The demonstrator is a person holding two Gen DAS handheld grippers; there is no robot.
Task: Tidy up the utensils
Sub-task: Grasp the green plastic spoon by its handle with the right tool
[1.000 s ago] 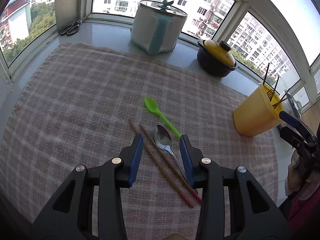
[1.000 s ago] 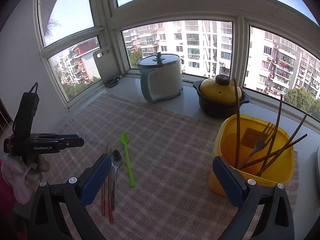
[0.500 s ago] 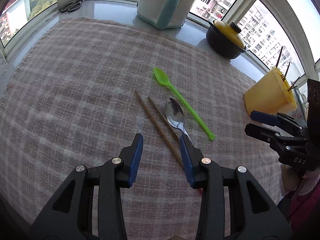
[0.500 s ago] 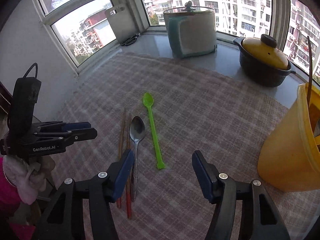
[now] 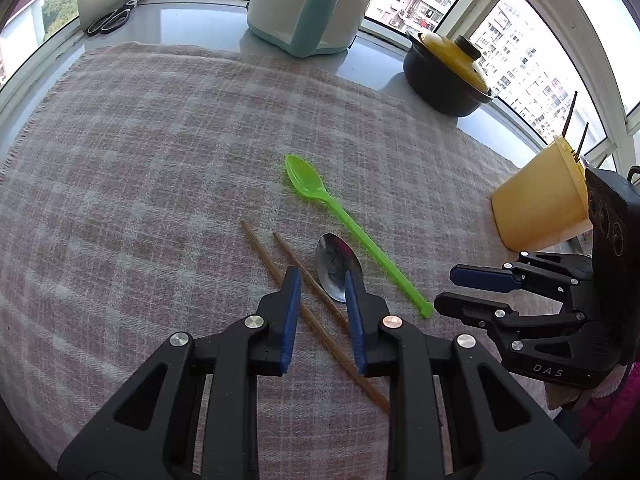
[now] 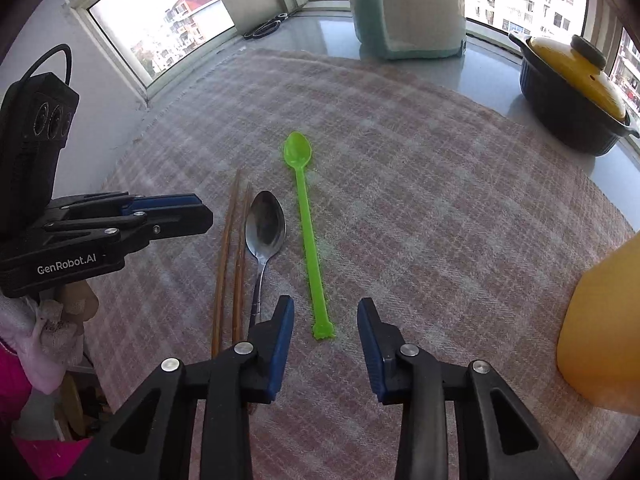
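Note:
On the checked cloth lie two wooden chopsticks (image 5: 264, 258), a metal spoon (image 5: 336, 264) and a green plastic spoon (image 5: 316, 184), side by side. My left gripper (image 5: 322, 280) hangs low over the chopsticks, jaws closing; one chopstick runs between them and the pads do not press on it. My right gripper (image 6: 325, 306) is closing too, and the green spoon's (image 6: 308, 232) handle end lies between its pads, untouched. The yellow utensil cup (image 5: 540, 204) with sticks in it stands at the right. Each gripper shows in the other's view: right gripper (image 5: 448, 289), left gripper (image 6: 206, 212).
A dark pot with a yellow lid (image 5: 444, 76) and a white and teal cooker (image 5: 308, 8) stand on the grey sill behind the cloth (image 5: 140, 140). Scissors (image 5: 108, 24) lie at the back left beside a cutting board. Windows enclose the counter.
Both grippers came down toward the utensils. The right one swung from the yellow cup to the green spoon's handle and narrowed a lot. The left jaws narrowed around a chopstick.

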